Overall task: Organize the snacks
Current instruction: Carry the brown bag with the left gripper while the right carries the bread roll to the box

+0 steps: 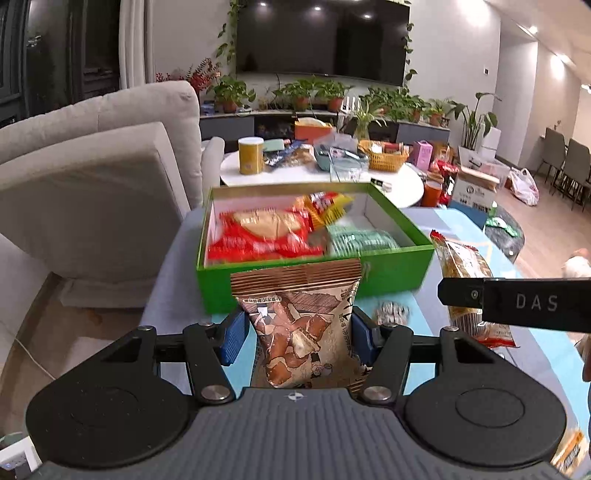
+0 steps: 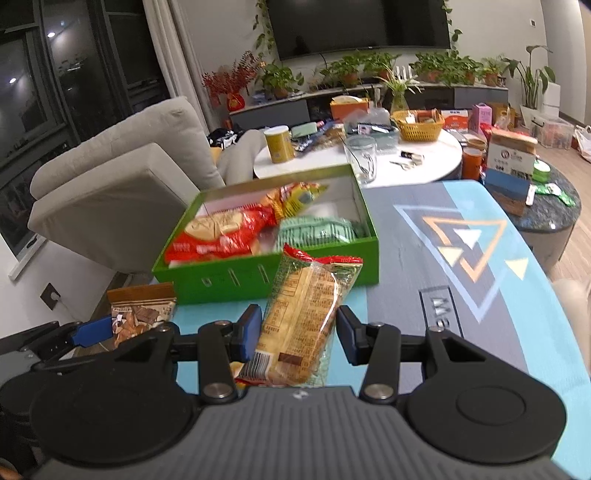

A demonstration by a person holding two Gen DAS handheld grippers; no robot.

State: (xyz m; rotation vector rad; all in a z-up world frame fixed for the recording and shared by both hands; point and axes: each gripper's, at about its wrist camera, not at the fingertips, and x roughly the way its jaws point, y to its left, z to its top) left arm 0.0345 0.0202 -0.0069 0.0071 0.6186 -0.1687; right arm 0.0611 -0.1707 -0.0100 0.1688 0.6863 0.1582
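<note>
Both jaws clamp snacks: left gripper (image 1: pixel 295 330) brown packet (image 1: pixel 301 325), right gripper (image 2: pixel 295 332) bread packet (image 2: pixel 303 317).

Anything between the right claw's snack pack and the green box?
Nothing: right wrist view shows the clear-wrapped pastry pack in the right claw, its top overlapping the green box front wall.

A grey sofa (image 2: pixel 122 173) stands at the left. Beyond the near table sits a round white table (image 2: pixel 424 162) carrying a yellow canister (image 2: pixel 279 144), a clear glass mug (image 2: pixel 361 158) and a yellow woven basket (image 2: pixel 419 125). On the far wall hangs a dark television (image 2: pixel 354 26), with a row of potted plants (image 2: pixel 347 72) on the low console beneath it. At the far right, grey dining chairs (image 1: pixel 565 155) stand near a white plastic bag (image 1: pixel 524 186) on the floor.
</note>
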